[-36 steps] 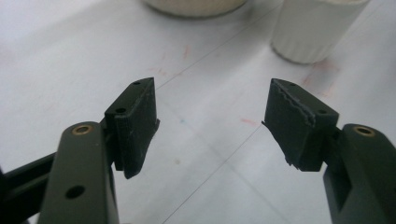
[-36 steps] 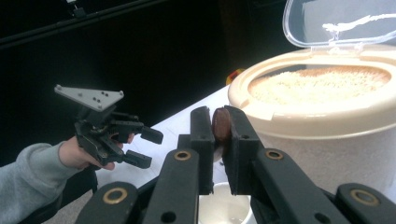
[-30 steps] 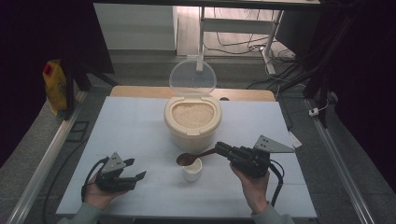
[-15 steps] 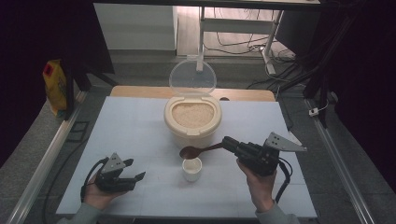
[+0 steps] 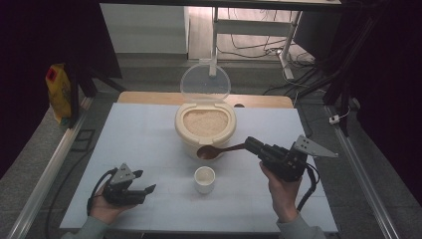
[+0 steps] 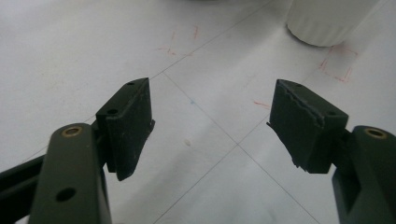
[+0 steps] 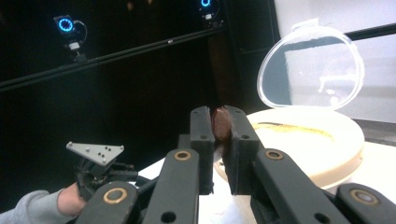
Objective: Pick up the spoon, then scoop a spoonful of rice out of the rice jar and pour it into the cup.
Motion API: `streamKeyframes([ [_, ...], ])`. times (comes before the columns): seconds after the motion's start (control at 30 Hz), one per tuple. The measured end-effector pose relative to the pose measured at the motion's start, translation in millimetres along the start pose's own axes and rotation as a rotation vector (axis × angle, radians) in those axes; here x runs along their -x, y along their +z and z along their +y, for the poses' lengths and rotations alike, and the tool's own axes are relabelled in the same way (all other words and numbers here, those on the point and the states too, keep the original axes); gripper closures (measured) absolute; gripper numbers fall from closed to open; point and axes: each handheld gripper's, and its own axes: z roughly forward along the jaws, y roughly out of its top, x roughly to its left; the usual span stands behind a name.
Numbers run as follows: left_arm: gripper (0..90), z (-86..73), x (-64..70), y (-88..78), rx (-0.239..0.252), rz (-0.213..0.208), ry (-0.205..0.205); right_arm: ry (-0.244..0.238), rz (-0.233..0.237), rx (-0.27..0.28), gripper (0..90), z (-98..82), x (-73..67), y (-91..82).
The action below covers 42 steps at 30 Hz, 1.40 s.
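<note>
spoon over the cup
right hand-held gripper [image 5: 251, 145] clamps the spoon [image 5: 219, 150] handle; left hand-held gripper [image 5: 145, 189] rests wide open, empty, its jaws just widening, beside the cup [image 5: 204, 179].

A white worktop [image 5: 149, 144] is seen, ruled with thin lines and marked here and there with small red pen marks. A cream rice container [image 5: 204, 130] with its clear lid raised is set on it at the far middle. A small white cup [image 5: 204, 179] is placed nearer, just in front of the container. A strip of bare wood is exposed along the far edge.
</note>
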Motion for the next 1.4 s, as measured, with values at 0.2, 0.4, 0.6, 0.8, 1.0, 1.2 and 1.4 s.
streamKeyframes([
  [0.2, 29.5, 0.4, -0.1, 0.7, -0.003, -0.002, 0.005, 0.007, -0.013, 0.014, 82.6, 4.3, 5.1, 1.3],
  [0.4, 29.5, 0.5, 0.1, 1.4, -0.008, -0.005, 0.010, 0.005, -0.044, 0.028, 82.6, 12.9, 10.0, 4.0],
  [0.6, 29.5, 0.2, -0.2, 1.2, -0.008, -0.005, 0.009, 0.007, -0.081, 0.026, 82.6, 21.1, 20.6, 8.7],
  [0.8, 29.4, 0.9, 0.9, 0.4, -0.003, -0.002, 0.013, 0.014, -0.108, 0.020, 82.6, 25.1, 29.4, 14.1],
  [1.0, 29.4, 0.7, 1.3, 0.8, -0.006, -0.004, 0.013, 0.008, -0.138, -0.005, 82.6, 29.2, 36.4, 21.5],
  [1.2, 29.4, 0.6, 1.6, 1.2, -0.007, -0.004, 0.015, 0.005, -0.167, -0.029, 82.6, 31.7, 43.1, 29.0],
  [1.4, 29.4, 0.2, 1.3, 2.3, -0.014, -0.007, 0.015, 0.004, -0.187, -0.038, 82.6, 33.3, 47.5, 35.9],
])
